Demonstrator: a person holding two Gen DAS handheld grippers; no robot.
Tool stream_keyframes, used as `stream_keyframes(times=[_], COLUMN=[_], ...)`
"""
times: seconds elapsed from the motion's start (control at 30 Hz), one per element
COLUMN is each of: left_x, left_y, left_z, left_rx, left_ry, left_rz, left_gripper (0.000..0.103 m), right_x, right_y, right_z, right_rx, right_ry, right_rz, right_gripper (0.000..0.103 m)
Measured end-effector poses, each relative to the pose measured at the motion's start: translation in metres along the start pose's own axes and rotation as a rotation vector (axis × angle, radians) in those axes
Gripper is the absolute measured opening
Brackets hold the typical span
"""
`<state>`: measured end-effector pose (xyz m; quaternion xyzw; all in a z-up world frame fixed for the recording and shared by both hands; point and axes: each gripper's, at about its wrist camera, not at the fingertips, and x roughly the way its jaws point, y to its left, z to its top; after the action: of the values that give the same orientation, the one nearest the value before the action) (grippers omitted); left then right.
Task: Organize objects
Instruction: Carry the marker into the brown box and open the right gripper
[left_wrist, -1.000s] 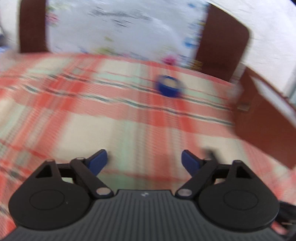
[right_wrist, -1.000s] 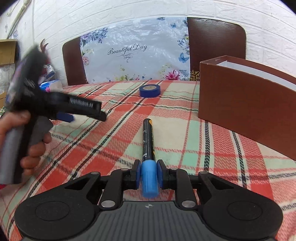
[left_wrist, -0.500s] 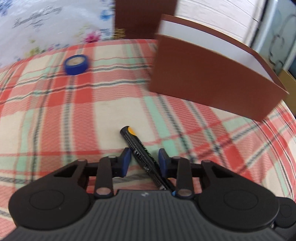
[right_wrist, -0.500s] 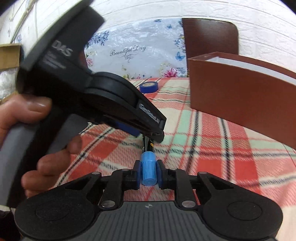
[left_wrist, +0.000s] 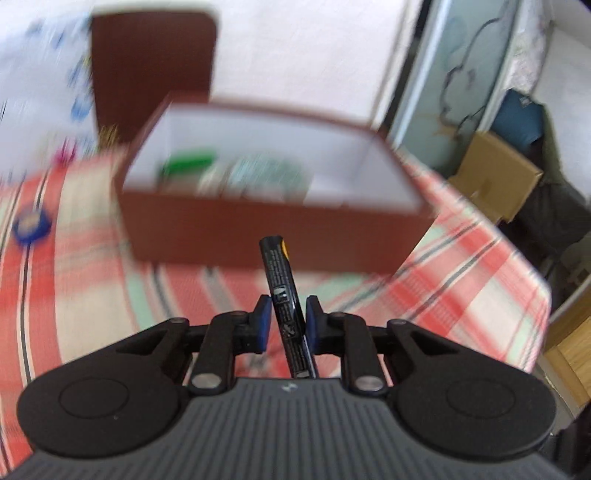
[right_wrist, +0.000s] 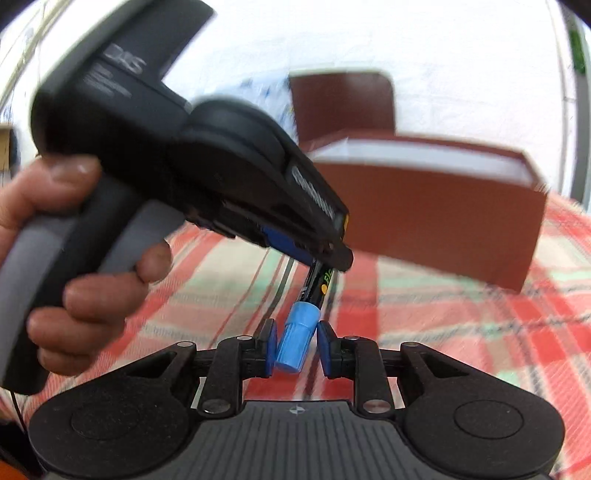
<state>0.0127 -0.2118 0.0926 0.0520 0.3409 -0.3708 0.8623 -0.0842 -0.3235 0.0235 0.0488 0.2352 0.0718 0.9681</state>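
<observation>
Left wrist view: the marker (left_wrist: 283, 295) is clamped by its black barrel between the blue pads of the left gripper (left_wrist: 284, 317), barrel end pointed at the brown box (left_wrist: 273, 236). The box is seen open-topped, just ahead on the plaid tablecloth (left_wrist: 461, 280), with green items blurred inside. A blue tape roll (left_wrist: 31, 224) is seen left of the box, still on the cloth.

In the right wrist view the right gripper (right_wrist: 294, 347) is parted; the marker's blue cap (right_wrist: 297, 338) sits between the pads, with a gap visible on the right side. Contact on the left pad cannot be confirmed. The left gripper (right_wrist: 321, 254) is seen from the side, closed over the barrel, held by the left hand (right_wrist: 81, 266).

Judged step: hand-off done, carry to box next.

Risks:
- Cap may be snagged by the right pads if the marker is pulled out at an angle; cap could be popped or the marker twisted in the grip.
- Grip is skewed, barrel angled across the pads; slip is possible during a fast swing.
- Barrel end could be struck on the near box wall if lift is too low.

Hard to read: both views are motion-blurred, box contents are not identifiable, barrel print is illegible, and the grip point is hidden by the left gripper in the right view.
</observation>
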Motion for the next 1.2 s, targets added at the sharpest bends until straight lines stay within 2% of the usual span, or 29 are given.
stream_keyframes(times=[0.13,0.27,0.47,0.63,0.73,0.77,0.93,1.03,1.2], left_x=[-0.004,0.014,0.056,0.096,0.11,0.111,0.096,0.081,0.055], left_y=[-0.022,-0.047,-0.067,-0.056,-0.05,-0.049,-0.041,-0.033,-0.007], left_z=[0.043,0.082,0.114,0.115,0.104,0.101,0.093,0.094,0.085], left_rx=[0.079,0.137,0.162,0.118,0.147,0.157,0.201,0.227,0.194], left_ry=[-0.083,-0.133,-0.147,-0.094,-0.052,-0.046,-0.049,-0.067,-0.073], left_rz=[-0.01,-0.015,-0.016,0.028,0.095,0.099,0.136,0.17,0.221], left_gripper=[0.02,0.02,0.02,0.023,0.023,0.024,0.026,0.027,0.028], right_x=[-0.007,0.0,0.021,0.049,0.07,0.074,0.069,0.063,0.047], right_y=[-0.014,-0.037,-0.08,-0.108,-0.114,-0.115,-0.107,-0.103,-0.082], right_z=[0.031,0.065,0.103,0.109,0.102,0.099,0.094,0.095,0.099], right_rx=[-0.02,-0.016,0.051,0.082,0.078,0.087,0.084,0.097,0.08], right_ry=[-0.113,-0.183,-0.24,-0.216,-0.156,-0.144,-0.178,-0.184,-0.225], right_rz=[-0.043,-0.111,-0.193,-0.252,-0.311,-0.313,-0.306,-0.29,-0.259], right_gripper=[0.023,0.022,0.022,0.019,0.023,0.02,0.027,0.027,0.031])
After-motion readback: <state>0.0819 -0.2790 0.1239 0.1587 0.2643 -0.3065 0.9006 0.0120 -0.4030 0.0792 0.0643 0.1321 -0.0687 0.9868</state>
